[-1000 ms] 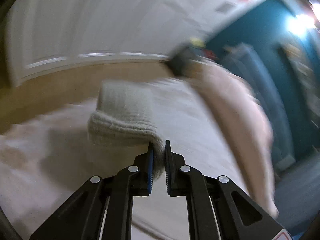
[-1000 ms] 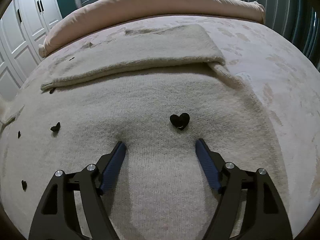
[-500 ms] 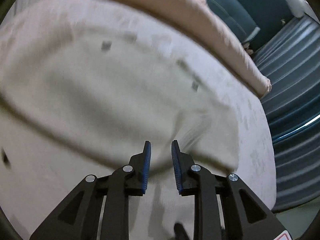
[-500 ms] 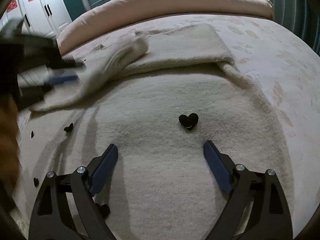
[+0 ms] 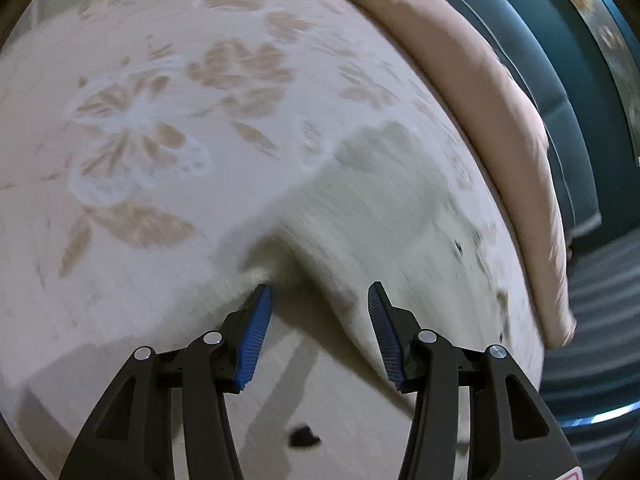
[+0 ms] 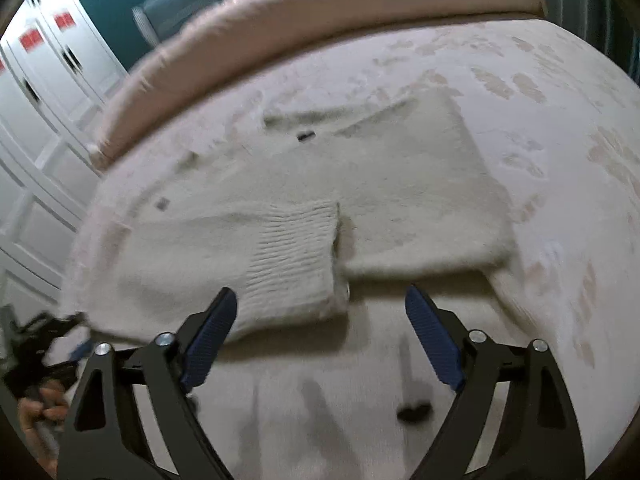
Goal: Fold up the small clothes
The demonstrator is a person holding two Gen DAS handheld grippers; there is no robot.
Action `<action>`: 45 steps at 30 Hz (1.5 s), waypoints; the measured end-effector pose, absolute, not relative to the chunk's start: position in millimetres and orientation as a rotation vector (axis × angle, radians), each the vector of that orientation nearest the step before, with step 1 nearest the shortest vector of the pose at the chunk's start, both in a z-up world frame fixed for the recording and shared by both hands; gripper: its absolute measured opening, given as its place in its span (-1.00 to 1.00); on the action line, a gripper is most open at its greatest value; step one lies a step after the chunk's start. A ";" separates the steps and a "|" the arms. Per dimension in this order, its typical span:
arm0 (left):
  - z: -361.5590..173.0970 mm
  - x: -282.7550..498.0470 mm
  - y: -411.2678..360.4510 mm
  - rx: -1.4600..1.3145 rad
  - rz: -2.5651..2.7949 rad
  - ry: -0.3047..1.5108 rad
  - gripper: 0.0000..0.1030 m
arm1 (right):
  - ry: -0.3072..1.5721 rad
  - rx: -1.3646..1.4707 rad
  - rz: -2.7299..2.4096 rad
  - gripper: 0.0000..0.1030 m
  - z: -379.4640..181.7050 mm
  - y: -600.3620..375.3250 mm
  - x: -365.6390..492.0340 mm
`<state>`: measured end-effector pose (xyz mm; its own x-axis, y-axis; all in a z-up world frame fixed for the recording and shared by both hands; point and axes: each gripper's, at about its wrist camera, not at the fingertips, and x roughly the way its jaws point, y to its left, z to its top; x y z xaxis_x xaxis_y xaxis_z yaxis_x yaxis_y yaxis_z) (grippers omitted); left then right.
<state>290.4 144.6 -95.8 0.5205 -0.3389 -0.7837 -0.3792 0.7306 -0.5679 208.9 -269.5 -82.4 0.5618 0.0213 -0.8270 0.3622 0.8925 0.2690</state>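
Note:
A cream knit sweater (image 6: 400,200) with small black hearts lies spread on the bed. One sleeve with a ribbed cuff (image 6: 296,256) is folded across its body. My right gripper (image 6: 320,316) is open and empty, hovering over the sweater just in front of the cuff. My left gripper (image 5: 316,312) is open and empty above a raised fold of the sweater (image 5: 360,232). It also shows blurred at the left edge of the right wrist view (image 6: 48,344), held by a hand.
The bed has a pale floral cover (image 5: 152,112) and a rolled pink duvet (image 6: 320,4) along its far side. White wardrobe doors (image 6: 36,92) stand to the left. A teal wall and headboard (image 5: 560,92) are beyond the duvet.
My left gripper carried the sleeve across the sweater, opened and let it go; the cuff now lies folded over the body. My right gripper stayed open and shifted slightly toward the cuff.

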 end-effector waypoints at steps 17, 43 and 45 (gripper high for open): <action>-97.0 315.2 107.9 -0.580 -0.011 1.026 -0.92 | 1.038 0.348 -0.252 -0.88 -97.4 -310.3 273.7; -106.5 311.6 123.2 -0.629 -0.054 1.053 -0.68 | 0.970 0.228 0.093 -0.34 -66.0 -145.1 277.9; -107.5 312.2 131.7 -0.646 -0.079 1.056 -0.67 | 0.910 0.260 -0.010 0.14 -58.5 -176.3 265.2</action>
